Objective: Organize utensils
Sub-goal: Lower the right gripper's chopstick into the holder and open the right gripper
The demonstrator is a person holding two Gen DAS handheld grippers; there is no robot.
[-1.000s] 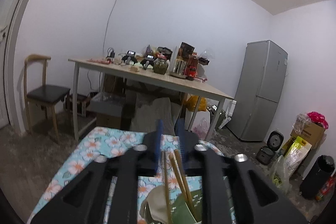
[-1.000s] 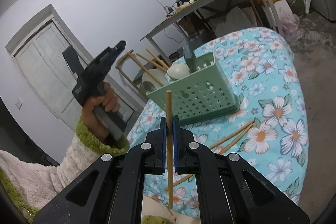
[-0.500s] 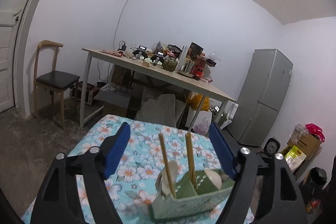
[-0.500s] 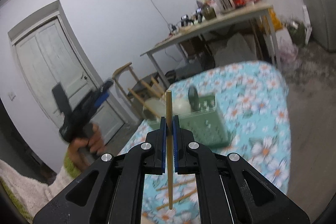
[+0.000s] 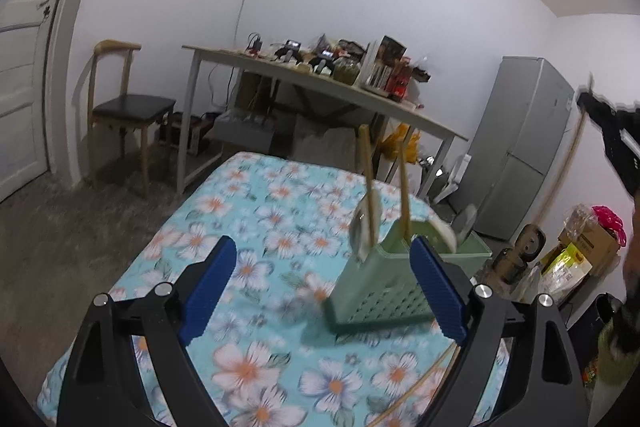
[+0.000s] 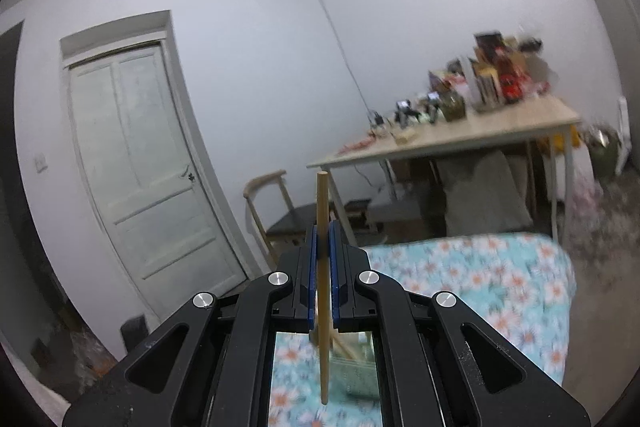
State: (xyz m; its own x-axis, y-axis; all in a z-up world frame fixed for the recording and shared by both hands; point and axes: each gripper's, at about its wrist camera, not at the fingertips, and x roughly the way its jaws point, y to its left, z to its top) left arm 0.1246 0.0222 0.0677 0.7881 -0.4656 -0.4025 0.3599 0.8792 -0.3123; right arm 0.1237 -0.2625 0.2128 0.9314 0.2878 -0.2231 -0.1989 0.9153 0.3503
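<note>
A green perforated basket [image 5: 380, 297] stands on the floral tablecloth [image 5: 256, 227], with two wooden chopsticks [image 5: 366, 187] and pale spoons [image 5: 362, 227] upright in it. My left gripper [image 5: 322, 247] hangs just short of the basket, its jaws wide and still opening. Nothing is pressed between its blue pads [image 5: 208, 283]. My right gripper [image 6: 323, 239] is shut on a single wooden chopstick [image 6: 322, 307], held upright high above the cloth, with the basket [image 6: 360, 375] low beneath it. The left wrist view catches the right gripper [image 5: 612, 139] at the right edge. Loose chopsticks [image 5: 420, 383] lie near the cloth's right edge.
Behind the cloth stands a long table [image 5: 320, 87] crowded with jars and boxes, with a wooden chair [image 5: 128, 111] to its left. A grey fridge [image 5: 524, 147] stands at the right, and boxes and bags [image 5: 580, 251] sit on the floor. A white door [image 6: 140, 167] is on the left wall.
My left gripper let go of the two chopsticks in the basket, opened wide and drew back. My right gripper rose with its chopstick, and the basket dropped low in its view.
</note>
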